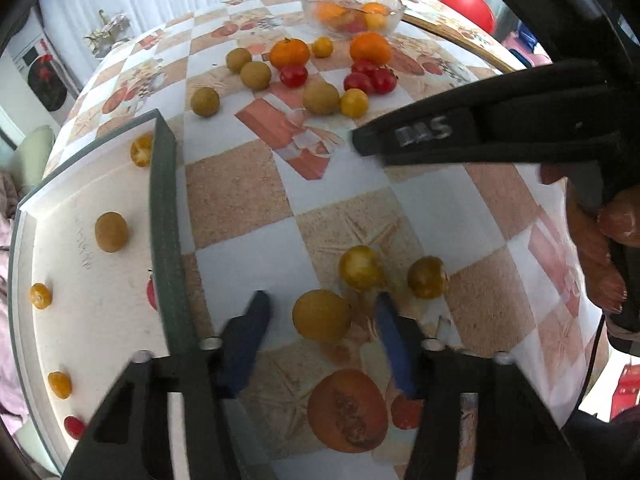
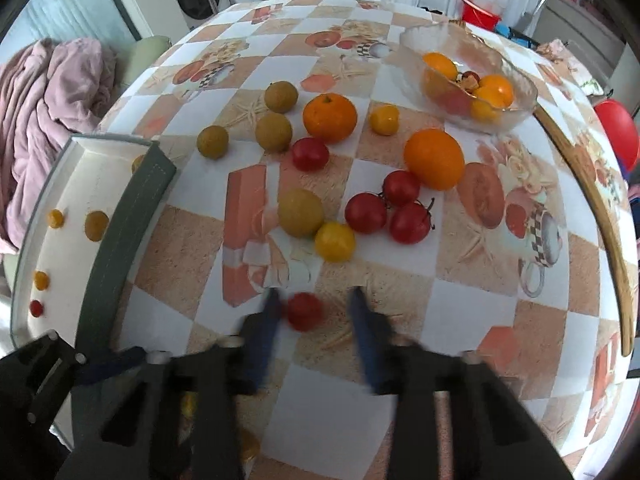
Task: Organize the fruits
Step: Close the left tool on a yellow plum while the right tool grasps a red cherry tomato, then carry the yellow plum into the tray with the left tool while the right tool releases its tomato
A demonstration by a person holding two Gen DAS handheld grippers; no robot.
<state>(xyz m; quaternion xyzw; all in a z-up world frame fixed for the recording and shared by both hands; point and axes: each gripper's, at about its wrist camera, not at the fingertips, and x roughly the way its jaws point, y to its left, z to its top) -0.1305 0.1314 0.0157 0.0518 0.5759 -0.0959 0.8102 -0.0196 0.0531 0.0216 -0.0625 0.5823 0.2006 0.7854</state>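
My left gripper (image 1: 322,320) points down at the checked tablecloth. A tan round fruit (image 1: 322,315) lies between its blue fingers (image 1: 252,328) with a gap on each side. Two yellow fruits (image 1: 360,267) (image 1: 427,277) lie just beyond. My right gripper (image 2: 316,312) straddles a small red tomato (image 2: 305,311). The tomato touches the left finger (image 2: 270,320) and a gap shows on its right; the picture is blurred. A white tray with a grey-green rim (image 1: 164,220) (image 2: 120,240) holds several small fruits spaced apart.
Oranges (image 2: 330,117) (image 2: 434,159), three red tomatoes (image 2: 384,210) and tan and yellow fruits lie loose mid-table. A glass bowl (image 2: 468,76) of fruit stands at the back right. The right gripper's black body (image 1: 460,136) and a hand reach in over the table.
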